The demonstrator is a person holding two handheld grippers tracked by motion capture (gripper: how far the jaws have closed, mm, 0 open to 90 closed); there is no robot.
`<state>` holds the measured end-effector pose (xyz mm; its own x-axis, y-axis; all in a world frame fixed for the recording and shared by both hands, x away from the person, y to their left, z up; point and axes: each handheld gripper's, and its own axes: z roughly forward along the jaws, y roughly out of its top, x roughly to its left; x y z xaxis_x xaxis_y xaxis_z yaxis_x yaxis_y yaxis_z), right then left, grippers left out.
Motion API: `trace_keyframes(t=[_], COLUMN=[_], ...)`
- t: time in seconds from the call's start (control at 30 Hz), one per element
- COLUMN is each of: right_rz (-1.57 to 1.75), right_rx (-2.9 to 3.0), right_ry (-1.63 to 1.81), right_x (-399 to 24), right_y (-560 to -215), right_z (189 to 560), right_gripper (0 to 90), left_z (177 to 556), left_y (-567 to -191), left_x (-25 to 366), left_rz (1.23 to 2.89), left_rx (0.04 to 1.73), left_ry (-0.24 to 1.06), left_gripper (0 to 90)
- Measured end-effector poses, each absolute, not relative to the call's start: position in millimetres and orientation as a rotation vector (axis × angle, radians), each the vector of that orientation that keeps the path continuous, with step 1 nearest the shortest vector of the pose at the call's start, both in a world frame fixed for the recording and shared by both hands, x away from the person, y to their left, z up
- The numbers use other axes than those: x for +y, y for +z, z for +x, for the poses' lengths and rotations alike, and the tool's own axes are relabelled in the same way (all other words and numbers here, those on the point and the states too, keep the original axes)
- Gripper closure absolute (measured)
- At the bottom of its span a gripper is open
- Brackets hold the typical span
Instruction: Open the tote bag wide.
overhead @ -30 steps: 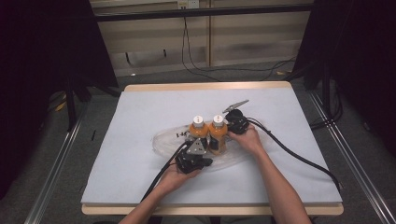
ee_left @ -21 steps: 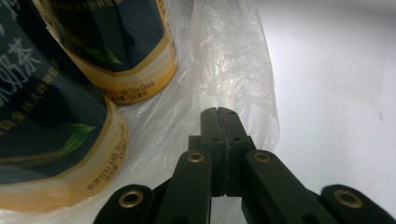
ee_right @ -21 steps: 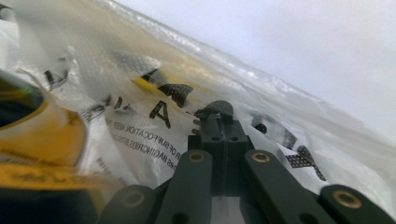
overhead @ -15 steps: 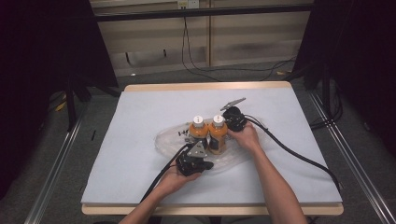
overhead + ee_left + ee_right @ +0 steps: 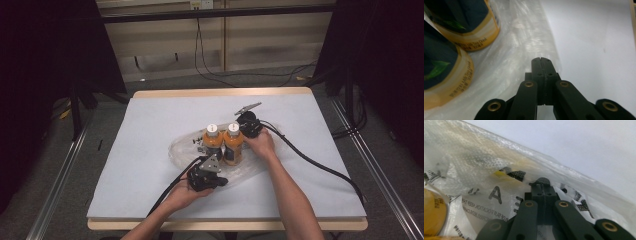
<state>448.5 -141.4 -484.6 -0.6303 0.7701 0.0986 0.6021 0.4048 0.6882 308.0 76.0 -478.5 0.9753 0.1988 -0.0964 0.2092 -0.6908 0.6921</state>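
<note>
On the table [image 5: 150,115]: 1 clear plastic bag [image 5: 182,147] lying flat near the middle, with 2 orange bottles [image 5: 212,142] [image 5: 233,144] standing upright on it, side by side and touching.

Fully closed at the bag's near edge: the left tool [image 5: 540,60], just beside the bottles. Hard to say from its blurred tips whether any film is caught there. Fully closed too at the bag's far side, behind the right-hand bottle: the right tool [image 5: 541,181], pinching a fold of the printed film.

Risks from here:
- Pulling the film while both bottles stand on it tips them over. Tall, narrow and touching, so 1 falling likely takes the other along.
- Tugging at 2 ends at once stretches or tears the thin film, or slips it out of the pinch.
- Lifting 1 side only rolls the bottles toward the other tool and off the bag.
- Swinging either tool sideways knocks a bottle, given so little room.

Count: 2 bottles, 2 white caps, 1 bag, 2 tools, 2 cables, 1 table.
</note>
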Motion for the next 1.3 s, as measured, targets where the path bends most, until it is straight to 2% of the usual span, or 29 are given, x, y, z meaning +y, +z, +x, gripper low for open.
trace_keyframes(t=[0.07,0.33,1.3], right_rz=[1.222,1.254,1.322], right_rx=[2.409,2.381,2.284], right_ry=[1.036,1.034,0.922], right_x=[-141.3,-142.4,-141.1], right_y=[-485.1,-485.7,-485.0], right_z=[449.0,454.8,483.8], right_gripper=[90.0,90.0,90.0], left_z=[309.3,302.7,292.0], left_y=[-480.5,-475.6,-473.9], left_x=[79.2,79.4,77.2], left_rz=[2.322,2.386,2.397], left_rx=[0.297,0.257,0.242], left_ry=[-0.054,-0.002,-0.056], left_gripper=[90.0,90.0,90.0])
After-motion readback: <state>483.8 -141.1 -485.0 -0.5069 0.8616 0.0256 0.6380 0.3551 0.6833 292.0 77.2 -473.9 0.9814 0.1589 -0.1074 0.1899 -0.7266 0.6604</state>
